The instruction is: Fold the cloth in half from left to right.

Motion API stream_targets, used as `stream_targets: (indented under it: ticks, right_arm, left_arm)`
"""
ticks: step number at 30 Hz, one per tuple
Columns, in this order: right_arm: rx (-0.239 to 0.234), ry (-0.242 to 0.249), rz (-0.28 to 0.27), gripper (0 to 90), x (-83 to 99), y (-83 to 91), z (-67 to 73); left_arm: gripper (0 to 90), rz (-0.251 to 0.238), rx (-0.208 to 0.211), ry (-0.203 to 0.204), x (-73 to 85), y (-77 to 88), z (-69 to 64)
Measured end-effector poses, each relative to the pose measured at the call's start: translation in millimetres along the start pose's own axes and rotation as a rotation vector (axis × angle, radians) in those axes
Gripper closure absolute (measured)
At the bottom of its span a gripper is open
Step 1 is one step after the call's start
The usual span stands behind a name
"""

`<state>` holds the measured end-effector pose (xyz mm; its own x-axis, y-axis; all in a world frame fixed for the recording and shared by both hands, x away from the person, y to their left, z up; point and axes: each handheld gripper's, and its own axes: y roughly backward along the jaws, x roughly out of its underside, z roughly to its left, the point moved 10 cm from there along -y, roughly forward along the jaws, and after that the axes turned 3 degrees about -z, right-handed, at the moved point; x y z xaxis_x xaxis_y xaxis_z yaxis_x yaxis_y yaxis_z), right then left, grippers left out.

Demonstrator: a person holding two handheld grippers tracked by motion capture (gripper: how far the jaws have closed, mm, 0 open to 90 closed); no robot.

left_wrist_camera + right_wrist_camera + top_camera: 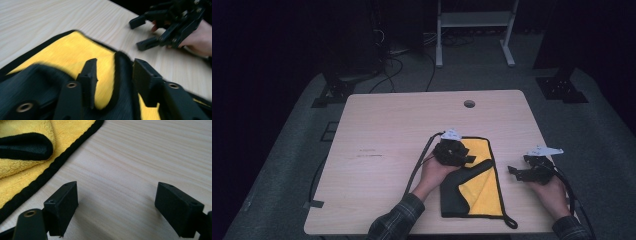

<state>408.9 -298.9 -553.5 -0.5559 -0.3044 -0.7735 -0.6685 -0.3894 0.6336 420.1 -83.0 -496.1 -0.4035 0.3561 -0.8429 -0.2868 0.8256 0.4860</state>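
step: mid-fold, I'd say, left gripper (455, 151) jaws spread, a folded ridge between them, unpinched | right gripper (527, 170) jaws wide apart over bare bench (387, 125) | next: probably re-grab an edge | thing: fluffy yellow microfibre cloth with black trim (482, 192), black backing flipped up, near front edge

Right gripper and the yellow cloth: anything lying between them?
Nothing: bare wood of the table separates the right gripper from the cloth's black edge, clearest in the right gripper view.
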Motion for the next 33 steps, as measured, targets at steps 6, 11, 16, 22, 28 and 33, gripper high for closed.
stream_targets:
  ticks: [6, 11, 16, 22, 28, 33]
  right_arm:
    - [0.001, 0.000, -0.002, 17.5, 0.0, 0.1, 0.0]
    - [0.001, 0.000, -0.002, 17.5, 0.0, 0.1, -0.1]
    - [0.001, 0.001, -0.002, 17.5, -0.1, 0.0, -0.2]
    - [0.001, 0.001, -0.002, 17.5, 0.0, 0.0, -0.2]
    - [0.000, 0.000, -0.002, 17.5, 0.0, 0.1, 0.0]
    - [0.000, -0.001, -0.002, 17.5, 0.0, 0.1, 0.0]
  left_arm:
    - [45.9, 0.004, -0.091, -0.008, 16.4, 24.4, 15.7]
    - [42.5, 0.036, -0.141, -0.007, 32.4, 37.4, 28.8]
    - [42.4, 0.065, -0.186, 0.009, 48.5, 45.1, 40.7]
    - [42.3, 0.106, -0.203, 0.018, 62.0, 45.3, 43.6]
    - [42.4, 0.134, -0.222, -0.008, 69.4, 41.9, 38.4]
    - [53.0, 0.141, -0.229, -0.058, 70.7, 40.9, 32.8]
